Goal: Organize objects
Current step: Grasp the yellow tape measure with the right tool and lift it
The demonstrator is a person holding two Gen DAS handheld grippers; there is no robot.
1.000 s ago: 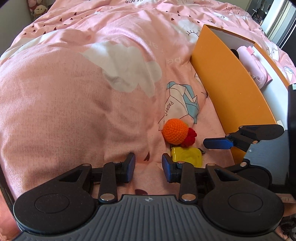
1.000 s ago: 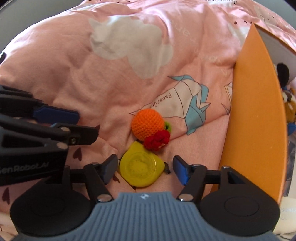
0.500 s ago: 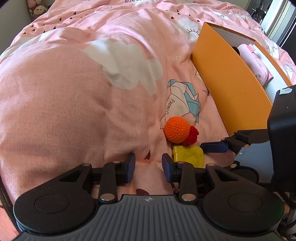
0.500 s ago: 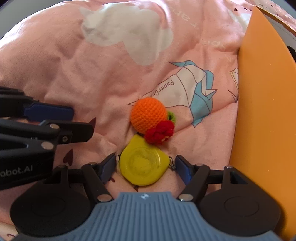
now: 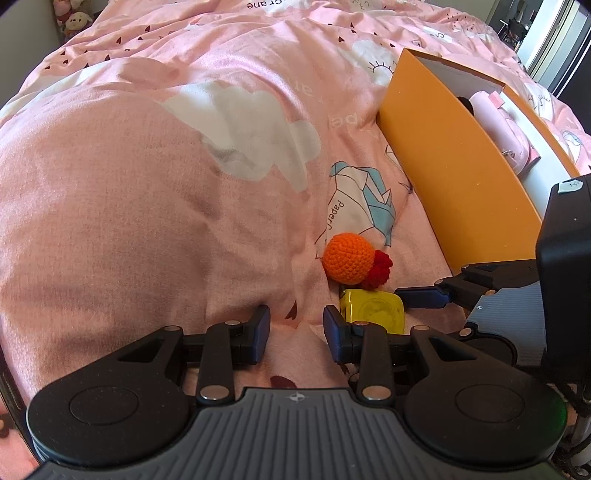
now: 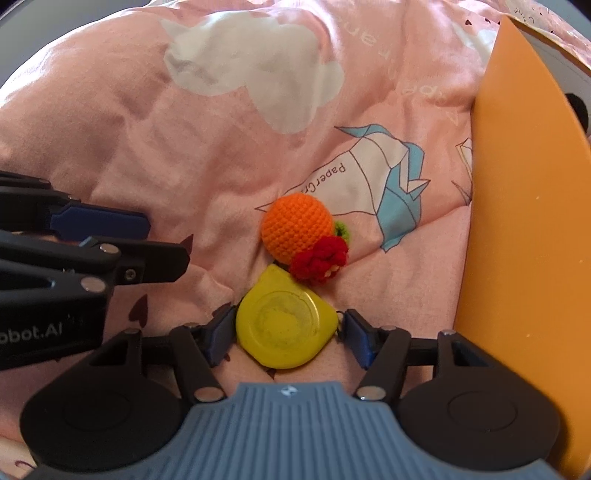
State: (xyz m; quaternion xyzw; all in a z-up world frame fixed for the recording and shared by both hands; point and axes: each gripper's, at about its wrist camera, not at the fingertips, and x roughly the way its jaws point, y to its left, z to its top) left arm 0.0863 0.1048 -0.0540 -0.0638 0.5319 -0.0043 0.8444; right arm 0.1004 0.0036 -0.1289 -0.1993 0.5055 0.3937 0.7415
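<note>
1. Nearest, in the right wrist view, the right gripper (image 6: 287, 338) points down at a pink duvet (image 6: 147, 155), and its jaws are closing around a flat yellow case (image 6: 284, 328). The left pad sits right at the case's edge; a thin gap shows at the right pad, so no firm pinch is visible.
2. At 12 o'clock from the case, touching its top corner, lies a crocheted orange ball (image 6: 295, 229) with a red knitted tuft (image 6: 319, 260) and a scrap of green (what the green part is cannot be told).
3. At 9 o'clock in that view the left gripper (image 6: 140, 240) reaches in from the side, its body cut off by the frame edge.
4. In the left wrist view, the left gripper (image 5: 295, 330) stands partly spread with only bedding between its pads. The yellow case (image 5: 373, 308) lies at 1 o'clock, half hidden behind the right-hand finger.
5. Farther off, at 2 o'clock, an orange box (image 5: 454, 177) rests on the bed. Its white interior holds something pale pink and something dark, both mostly hidden by the wall.
6. At the far 11 o'clock corner, small plush toys (image 5: 75, 22) are too tiny to identify.
</note>
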